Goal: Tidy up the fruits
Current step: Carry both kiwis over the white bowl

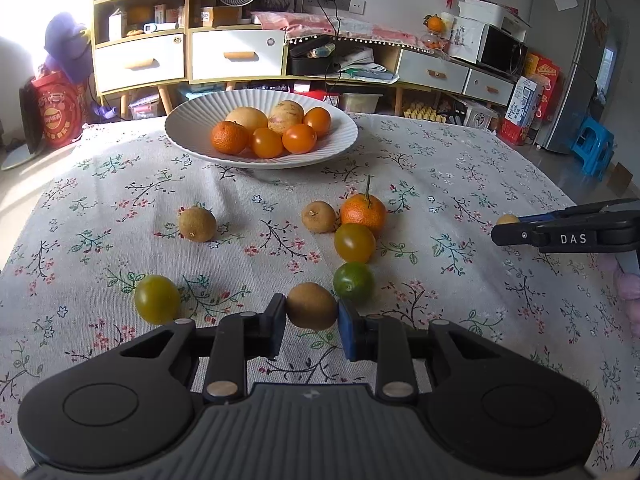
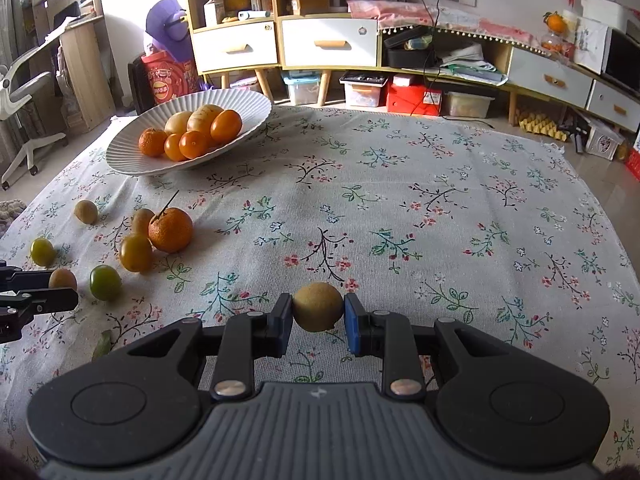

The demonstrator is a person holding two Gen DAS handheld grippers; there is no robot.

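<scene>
Both grippers are pinching fruit over a table covered by a floral tablecloth point(image 1: 460, 168).

The left gripper point(image 1: 311, 322) is clamping 1 brown longan point(image 1: 312, 306) between its pads, near the table's near edge in the left wrist view. Whether that fruit is resting on the cloth or lifted clear cannot be told. A green tomato point(image 1: 353, 283) is lying just beside the right pad, and a yellow-green tomato point(image 1: 157, 298) is sitting off to the left, well apart from the gripper.

The right gripper point(image 2: 318, 320) is clamping a second tan longan point(image 2: 319, 306) between its pads, over the open middle of the cloth in the right wrist view. Contact with the cloth cannot be confirmed here either.

Loose fruit is lying between the left gripper and the plate: a mandarin with a stem point(image 1: 363, 210), an amber tomato point(image 1: 354, 242) touching it on the near side, a longan point(image 1: 319, 216) just beside the mandarin, and another longan point(image 1: 197, 223) farther left.

A white ribbed plate point(image 1: 188, 120) is standing toward the far edge of the table, holding 6 fruits: 1 mandarin, 3 orange tomatoes and 2 pale round fruits.
</scene>
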